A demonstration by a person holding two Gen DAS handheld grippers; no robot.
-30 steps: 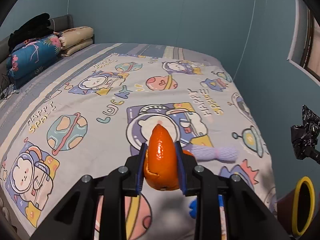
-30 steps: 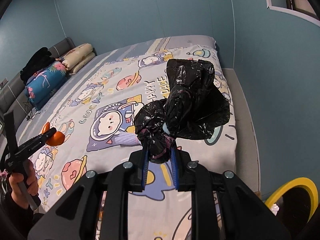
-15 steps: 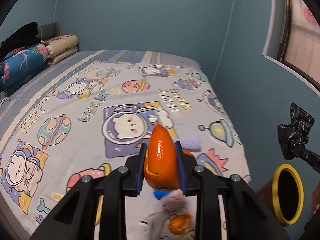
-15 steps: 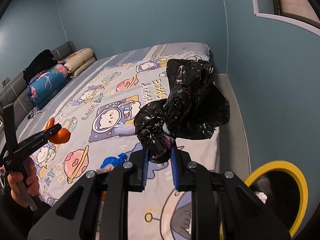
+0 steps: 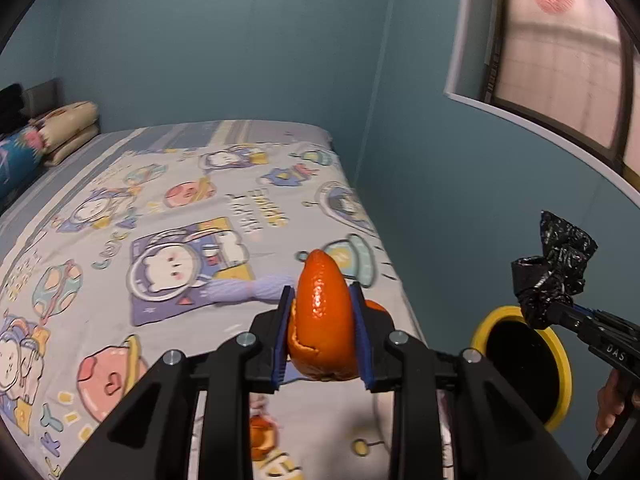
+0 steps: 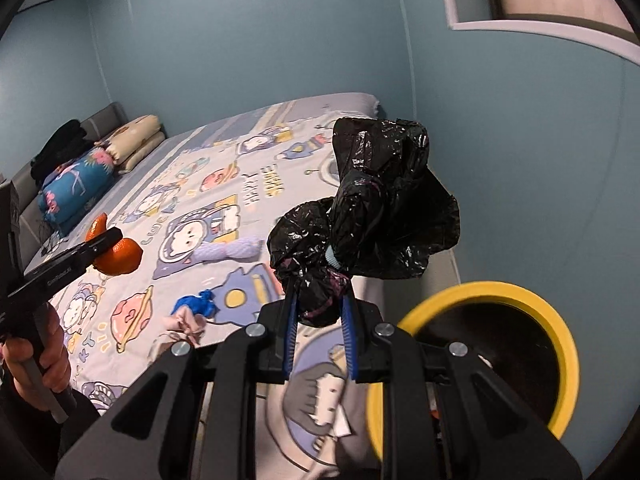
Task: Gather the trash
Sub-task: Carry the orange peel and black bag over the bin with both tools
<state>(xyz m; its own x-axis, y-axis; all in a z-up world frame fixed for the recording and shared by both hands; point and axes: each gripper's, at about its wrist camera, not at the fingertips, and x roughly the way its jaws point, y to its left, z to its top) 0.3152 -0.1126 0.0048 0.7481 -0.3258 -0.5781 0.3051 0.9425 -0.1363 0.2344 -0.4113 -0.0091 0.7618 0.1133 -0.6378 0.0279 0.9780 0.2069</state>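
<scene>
My left gripper [image 5: 322,336] is shut on an orange peel [image 5: 323,320] and holds it in the air above the bed's near corner; it also shows in the right wrist view [image 6: 116,254]. My right gripper [image 6: 319,324] is shut on a crumpled black plastic bag [image 6: 372,208], held up beside the bed; the bag also shows in the left wrist view [image 5: 554,268]. A yellow-rimmed bin [image 6: 560,328] with a dark inside stands on the floor just right of the bed, below my right gripper, and shows in the left wrist view [image 5: 560,368] too.
On the cartoon bedsheet [image 5: 120,280] lie a lilac foam net [image 6: 228,250], a blue scrap [image 6: 196,304], a pinkish crumpled tissue [image 6: 184,324] and another orange peel [image 5: 260,436]. Pillows [image 6: 136,144] sit at the headboard. A blue wall and a window [image 5: 560,40] are to the right.
Both grippers have swung right towards the bed's right edge with their loads. The yellow-rimmed bin has come further into both views and is now close below my right gripper.
</scene>
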